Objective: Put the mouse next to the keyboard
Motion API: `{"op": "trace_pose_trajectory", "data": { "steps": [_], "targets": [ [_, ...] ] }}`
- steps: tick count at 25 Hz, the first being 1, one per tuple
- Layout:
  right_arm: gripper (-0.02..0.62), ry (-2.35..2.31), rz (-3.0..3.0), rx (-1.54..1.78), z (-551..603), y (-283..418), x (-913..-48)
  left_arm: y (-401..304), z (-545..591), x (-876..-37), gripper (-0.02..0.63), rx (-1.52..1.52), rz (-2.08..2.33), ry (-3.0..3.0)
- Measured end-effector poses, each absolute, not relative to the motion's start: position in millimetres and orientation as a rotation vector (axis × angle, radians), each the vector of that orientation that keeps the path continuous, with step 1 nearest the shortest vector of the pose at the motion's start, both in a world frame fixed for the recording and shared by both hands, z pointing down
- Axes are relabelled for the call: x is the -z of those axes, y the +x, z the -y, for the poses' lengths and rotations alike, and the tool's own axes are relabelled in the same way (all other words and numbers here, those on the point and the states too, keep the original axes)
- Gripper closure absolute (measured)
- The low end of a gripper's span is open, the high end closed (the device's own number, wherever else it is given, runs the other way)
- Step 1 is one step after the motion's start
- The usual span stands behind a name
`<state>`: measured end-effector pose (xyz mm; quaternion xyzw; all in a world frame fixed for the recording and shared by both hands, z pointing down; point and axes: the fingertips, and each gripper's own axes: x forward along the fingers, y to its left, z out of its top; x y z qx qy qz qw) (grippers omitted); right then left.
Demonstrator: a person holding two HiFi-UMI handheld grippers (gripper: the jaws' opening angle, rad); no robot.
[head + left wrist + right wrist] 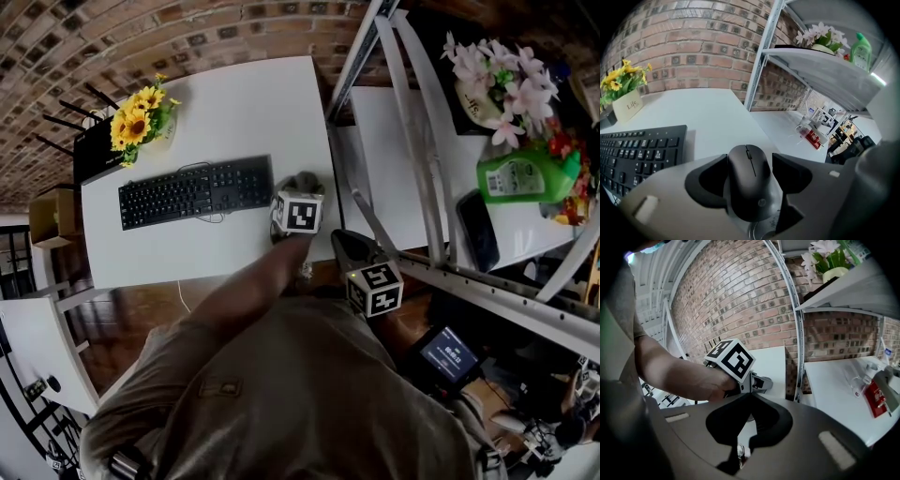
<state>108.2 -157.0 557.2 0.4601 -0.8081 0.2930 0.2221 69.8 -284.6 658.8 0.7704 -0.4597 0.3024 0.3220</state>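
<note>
The left gripper (749, 161) tilts downward at the end of an outstretched forearm (248, 286), its jaws pressed against both sides of the mouse (748, 187) between them. The right gripper (749, 397) hangs nearer the body, jaws together, nothing between them.

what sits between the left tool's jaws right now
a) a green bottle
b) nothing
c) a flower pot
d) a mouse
d: in the left gripper view a black mouse fills the gap between the jaws of the left tool, with the keyboard lying just to its left.
</note>
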Motion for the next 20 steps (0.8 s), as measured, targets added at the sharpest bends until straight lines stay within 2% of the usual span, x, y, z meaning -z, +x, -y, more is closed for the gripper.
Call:
{"op": "trace_pose_trajectory", "data": {
  "steps": [9, 16, 20],
  "targets": [
    [0.584, 1.279, 2.248, -0.798, 162.2, 105.1, -552.8, 63.8, 279.3, -649.0, 0.309, -0.671, 1.186, 2.085],
    [0.584, 1.256, 2.274, -0.782, 170.1, 92.7, -553.0, 29.6, 276.3, -610.6, 0.31, -0.468, 1.216, 2.145],
    [0.584, 1.238, 2.305, -0.764, 178.1, 78.5, -551.1, 3.3, 270.5, -588.4, 0.355, -0.345, 1.239, 2.15]
  ]
}}
